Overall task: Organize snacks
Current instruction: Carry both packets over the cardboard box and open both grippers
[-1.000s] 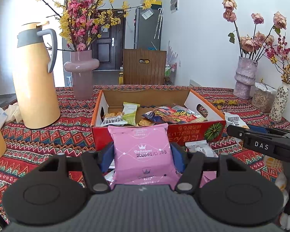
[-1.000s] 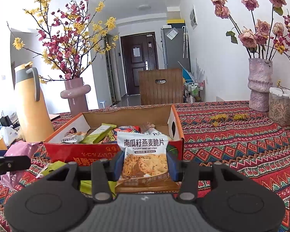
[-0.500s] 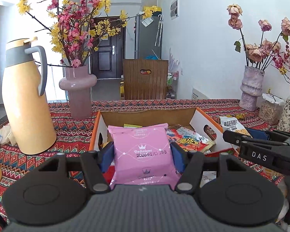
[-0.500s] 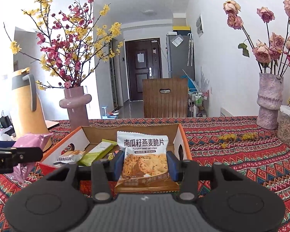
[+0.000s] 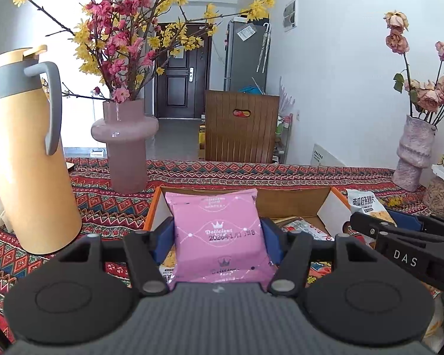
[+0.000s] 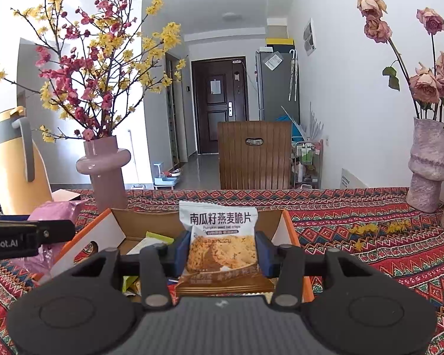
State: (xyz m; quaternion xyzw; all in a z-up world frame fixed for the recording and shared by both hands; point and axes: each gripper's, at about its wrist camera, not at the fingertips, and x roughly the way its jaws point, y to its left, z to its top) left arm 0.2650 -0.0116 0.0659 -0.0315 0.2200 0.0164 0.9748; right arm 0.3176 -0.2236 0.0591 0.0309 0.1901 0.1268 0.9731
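The left tongs (image 5: 219,233) are clamped on a pink snack packet (image 5: 219,236), their blue pads pressing its two side edges, and the packet stands upright over the near left part of an open cardboard snack box (image 5: 334,204) with orange edges. The right tongs (image 6: 223,251) are clamped the same way on a white pumpkin seed oat crisp packet (image 6: 222,242), held upright over the near right part of the same box (image 6: 287,227). In the left wrist view the right tongs come in from the right edge, with the oat crisp packet showing just beyond their tips; in the right wrist view the left tongs come in from the left edge with the pink packet at their end. Inside the box lie more wrapped snacks, a green packet (image 6: 159,238) among them. The box sits on a tabletop (image 6: 370,236) covered with a red patterned cloth. Far left of the box stands a yellow thermos jug (image 5: 29,153) with a grey handle, and between jug and box a pink vase (image 5: 124,145) of red and yellow blossom branches. Far right stands a rough pink vase (image 6: 429,162) of dried roses. Beyond the tabletop is a wooden chair back (image 6: 254,153).
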